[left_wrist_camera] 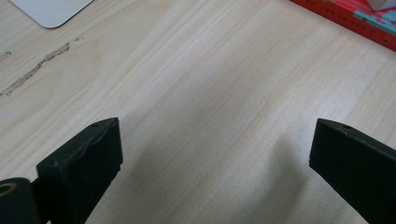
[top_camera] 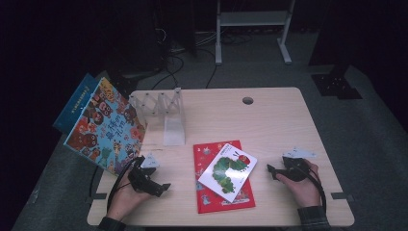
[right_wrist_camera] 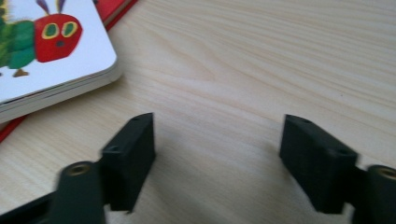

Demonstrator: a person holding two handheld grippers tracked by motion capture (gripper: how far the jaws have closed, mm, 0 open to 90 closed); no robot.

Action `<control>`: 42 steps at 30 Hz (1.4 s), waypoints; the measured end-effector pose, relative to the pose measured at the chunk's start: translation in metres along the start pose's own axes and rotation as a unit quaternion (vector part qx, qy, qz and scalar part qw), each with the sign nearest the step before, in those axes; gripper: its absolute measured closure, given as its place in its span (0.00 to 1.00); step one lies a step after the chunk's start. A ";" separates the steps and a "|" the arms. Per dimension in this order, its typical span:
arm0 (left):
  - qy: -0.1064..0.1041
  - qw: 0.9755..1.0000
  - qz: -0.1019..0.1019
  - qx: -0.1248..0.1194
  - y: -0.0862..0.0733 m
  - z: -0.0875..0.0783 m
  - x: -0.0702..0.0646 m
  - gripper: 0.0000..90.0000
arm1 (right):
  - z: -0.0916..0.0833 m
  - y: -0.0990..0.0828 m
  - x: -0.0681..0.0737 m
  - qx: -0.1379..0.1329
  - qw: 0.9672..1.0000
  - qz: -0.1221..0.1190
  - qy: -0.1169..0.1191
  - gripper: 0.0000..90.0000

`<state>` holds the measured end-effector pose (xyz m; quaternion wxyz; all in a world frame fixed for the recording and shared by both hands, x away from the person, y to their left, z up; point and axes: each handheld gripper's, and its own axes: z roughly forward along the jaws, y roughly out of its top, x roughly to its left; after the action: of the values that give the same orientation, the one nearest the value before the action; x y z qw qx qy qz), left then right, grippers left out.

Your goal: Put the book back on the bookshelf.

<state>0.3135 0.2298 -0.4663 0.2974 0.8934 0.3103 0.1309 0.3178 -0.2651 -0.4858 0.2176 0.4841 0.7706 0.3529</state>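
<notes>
On the pale wooden desk [top_camera: 279, 125], a white caterpillar board book [top_camera: 227, 172] lies tilted atop a flat red picture book [top_camera: 208, 198], between both hands. The left gripper [top_camera: 165, 187] and right gripper [top_camera: 270, 170] rest on bare wood, fingers [left_wrist_camera: 88, 158] spread, holding nothing.

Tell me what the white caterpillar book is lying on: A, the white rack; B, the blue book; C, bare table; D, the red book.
D: the white caterpillar book lies tilted across the red book, whose red cover shows around and under it in the high view and the right gripper view.
</notes>
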 end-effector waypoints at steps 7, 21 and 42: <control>-0.016 1.000 0.002 -0.013 -0.006 0.007 -0.002 0.00 | -0.011 -0.001 0.007 -0.010 0.999 -0.024 0.022 0.59; -0.033 0.997 0.015 -0.065 -0.015 0.010 0.001 0.00 | -0.029 -0.004 0.022 -0.027 0.993 -0.032 0.112 0.99; -0.028 0.997 0.009 -0.065 -0.016 0.009 0.002 0.00 | -0.027 0.003 0.055 -0.026 0.978 -0.069 0.196 1.00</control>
<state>0.3113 0.2371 -0.4836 0.3619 0.8784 0.2844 0.1285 0.2778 -0.2238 -0.4655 0.0988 0.3454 0.8205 0.4447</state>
